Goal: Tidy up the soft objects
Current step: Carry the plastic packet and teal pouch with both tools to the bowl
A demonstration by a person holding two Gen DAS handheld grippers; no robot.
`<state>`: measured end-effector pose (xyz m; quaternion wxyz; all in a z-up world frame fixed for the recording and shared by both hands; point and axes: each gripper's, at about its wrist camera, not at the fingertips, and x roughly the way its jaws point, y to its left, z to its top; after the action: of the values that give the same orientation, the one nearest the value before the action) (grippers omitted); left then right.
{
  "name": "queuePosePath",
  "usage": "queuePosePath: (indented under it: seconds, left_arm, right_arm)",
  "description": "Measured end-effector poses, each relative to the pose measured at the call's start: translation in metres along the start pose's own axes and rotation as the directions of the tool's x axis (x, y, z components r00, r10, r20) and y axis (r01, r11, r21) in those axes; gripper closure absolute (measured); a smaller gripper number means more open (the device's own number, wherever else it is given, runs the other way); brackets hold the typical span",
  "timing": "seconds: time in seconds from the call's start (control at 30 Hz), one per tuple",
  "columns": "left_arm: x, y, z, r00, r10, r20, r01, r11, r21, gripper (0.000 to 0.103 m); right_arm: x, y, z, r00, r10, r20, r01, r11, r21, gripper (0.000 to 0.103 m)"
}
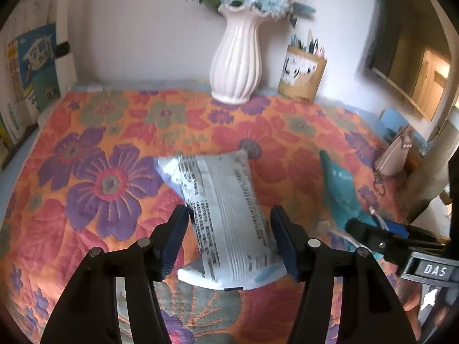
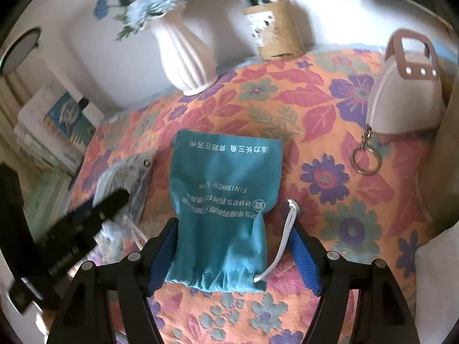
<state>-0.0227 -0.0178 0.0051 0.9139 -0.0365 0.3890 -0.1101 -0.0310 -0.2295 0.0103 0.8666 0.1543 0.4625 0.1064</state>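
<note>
The left hand-held gripper (image 1: 229, 239) points down at a white packet (image 1: 226, 223) printed with black text, which lies on the flowered cloth (image 1: 114, 143) covering the tabletop. The packet's near part sits between the two fingers; the left finger (image 1: 175, 238) is just beside its edge and the right finger (image 1: 284, 240) is close to or touching the other edge, but neither visibly squeezes it, so the jaws stand open around it.

The right hand-held gripper (image 2: 232, 252) is over a teal pouch (image 2: 226, 200) with pale lettering, lying flat on the same cloth. Its gathered mouth and white cord (image 2: 282, 240) lie between the blue pads (image 2: 301, 258). The left pad is at the pouch's edge; the right pad stands apart from the fabric, with the cord in the gap. These jaws are open too, gripping nothing.

The packet lies just left of the pouch, as both views show. At the back of the tabletop, by the wall, stand a white ribbed vase (image 1: 235, 63) with blue flowers and a tan pen holder (image 1: 301, 77). A pale purse (image 2: 401, 91) with a keyring (image 2: 365, 160) sits at the right.
</note>
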Motion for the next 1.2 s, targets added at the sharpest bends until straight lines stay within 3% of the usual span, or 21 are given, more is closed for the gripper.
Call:
queuePosePath:
  seconds: [0.1, 0.2, 0.27, 0.3, 0.37, 0.4, 0.47, 0.53, 0.63, 0.97, 1.2]
  left_arm:
    - [0.004, -0.001, 0.000, 1.000, 0.010, -0.021, -0.010, 1.000, 0.006, 0.045]
    - [0.009, -0.001, -0.002, 0.999, 0.027, -0.046, -0.027, 1.000, 0.003, 0.039]
    - [0.014, 0.001, -0.001, 0.997, 0.017, -0.069, -0.019, 1.000, -0.014, 0.036]
    - [0.014, 0.002, -0.001, 0.998, 0.017, -0.068, -0.018, 1.000, -0.015, 0.038]
    - [0.011, -0.003, -0.003, 0.998, 0.002, -0.056, -0.001, 1.000, 0.013, 0.053]
    - [0.009, -0.008, -0.003, 0.999, 0.010, -0.049, -0.008, 0.999, 0.041, 0.054]
    - [0.008, -0.018, -0.005, 0.998, 0.019, -0.053, -0.014, 0.996, 0.091, 0.055]
    - [0.002, -0.029, -0.006, 0.999, 0.008, -0.041, -0.003, 0.992, 0.128, 0.056]
    - [-0.016, -0.042, -0.006, 0.994, -0.106, -0.013, 0.106, 0.989, 0.106, 0.056]
    - [-0.065, -0.116, -0.001, 0.948, -0.319, 0.012, 0.312, 0.934, 0.175, 0.056]
    - [-0.085, -0.176, -0.009, 0.916, -0.399, -0.038, 0.393, 0.876, 0.280, 0.056]
  right_arm:
    - [0.005, 0.013, 0.000, 0.999, -0.039, 0.002, 0.039, 0.999, -0.027, 0.018]
    - [0.014, 0.034, -0.006, 0.988, -0.155, 0.020, 0.156, 0.980, -0.122, 0.016]
    - [0.015, 0.042, -0.009, 0.980, -0.198, 0.029, 0.200, 0.967, -0.160, 0.033]
    - [0.015, 0.043, -0.010, 0.981, -0.189, 0.031, 0.192, 0.967, -0.170, 0.038]
    - [0.012, 0.043, -0.011, 0.983, -0.178, 0.042, 0.183, 0.968, -0.173, 0.052]
    - [0.010, 0.041, -0.011, 0.985, -0.166, 0.044, 0.171, 0.972, -0.163, 0.056]
    - [0.001, 0.032, -0.012, 0.992, -0.113, 0.047, 0.118, 0.987, -0.110, 0.075]
    - [-0.011, 0.023, -0.012, 0.998, -0.046, 0.053, 0.049, 0.997, -0.064, 0.076]
    - [-0.038, 0.017, -0.014, 0.996, 0.010, 0.093, -0.006, 0.999, -0.043, 0.076]
    - [-0.139, -0.012, -0.026, 0.965, -0.005, 0.262, 0.013, 0.999, -0.029, 0.076]
    - [-0.177, -0.059, -0.039, 0.950, -0.050, 0.310, 0.032, 0.997, 0.063, 0.076]
